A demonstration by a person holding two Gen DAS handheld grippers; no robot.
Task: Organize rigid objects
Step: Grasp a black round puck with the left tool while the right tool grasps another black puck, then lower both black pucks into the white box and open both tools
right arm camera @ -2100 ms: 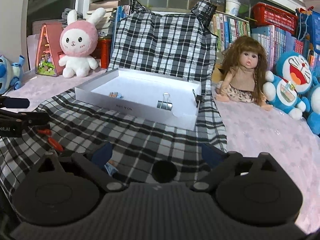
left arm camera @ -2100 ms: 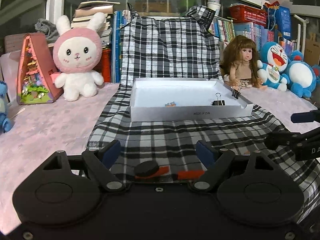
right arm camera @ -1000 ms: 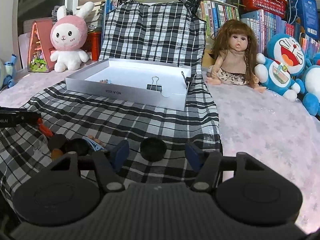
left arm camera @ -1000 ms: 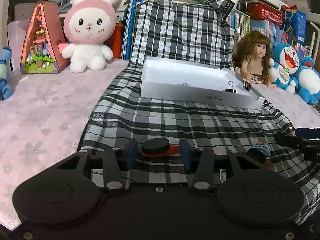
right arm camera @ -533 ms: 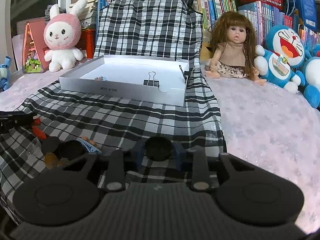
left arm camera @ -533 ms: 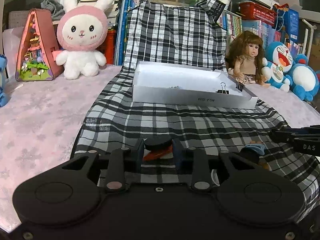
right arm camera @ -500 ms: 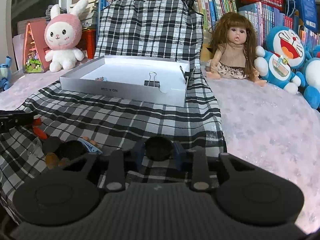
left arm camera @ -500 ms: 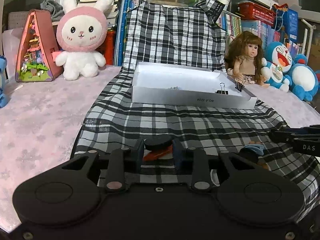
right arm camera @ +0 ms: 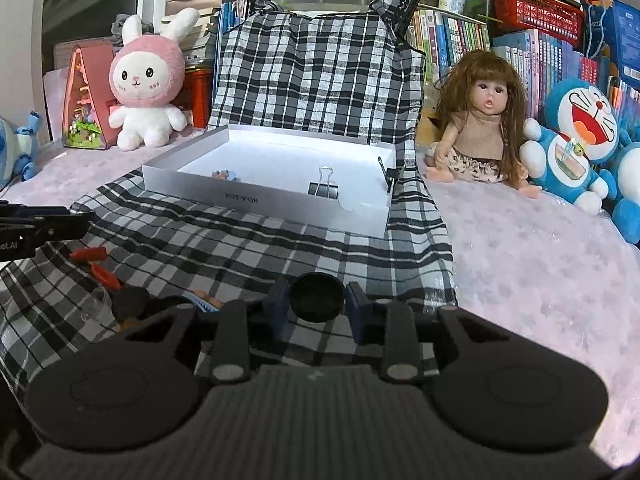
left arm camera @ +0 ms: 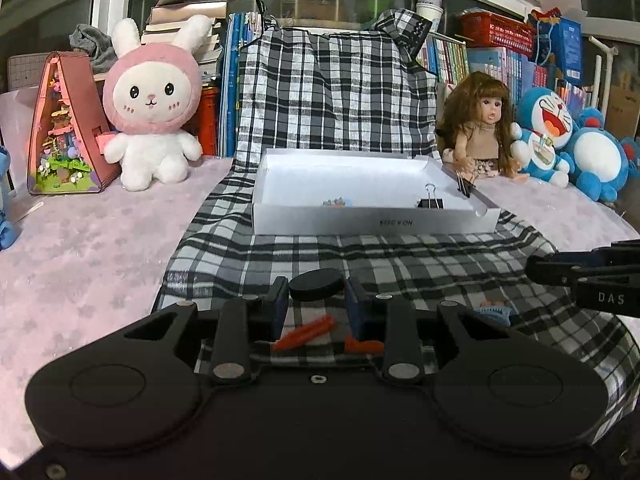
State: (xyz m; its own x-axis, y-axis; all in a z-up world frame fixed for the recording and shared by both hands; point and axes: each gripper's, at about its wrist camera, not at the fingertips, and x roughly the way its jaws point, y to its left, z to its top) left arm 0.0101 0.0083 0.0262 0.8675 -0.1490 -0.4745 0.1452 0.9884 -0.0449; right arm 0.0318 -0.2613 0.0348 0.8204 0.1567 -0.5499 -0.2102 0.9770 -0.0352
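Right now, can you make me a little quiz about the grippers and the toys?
1. True or false: the left gripper is shut on a black disc.
2. What sits in the white box nearest the doll? A) binder clip B) spoon C) ball
3. Fill in: the right gripper holds a black ____.

Key: 1 true; 2 A, the binder clip; 3 disc.

The tiny multicoloured trinket [left arm camera: 335, 201] in the shallow white cardboard box [left arm camera: 376, 222] is too small to identify — the box's upside-down printed label [right arm camera: 241, 199] reads blurred.
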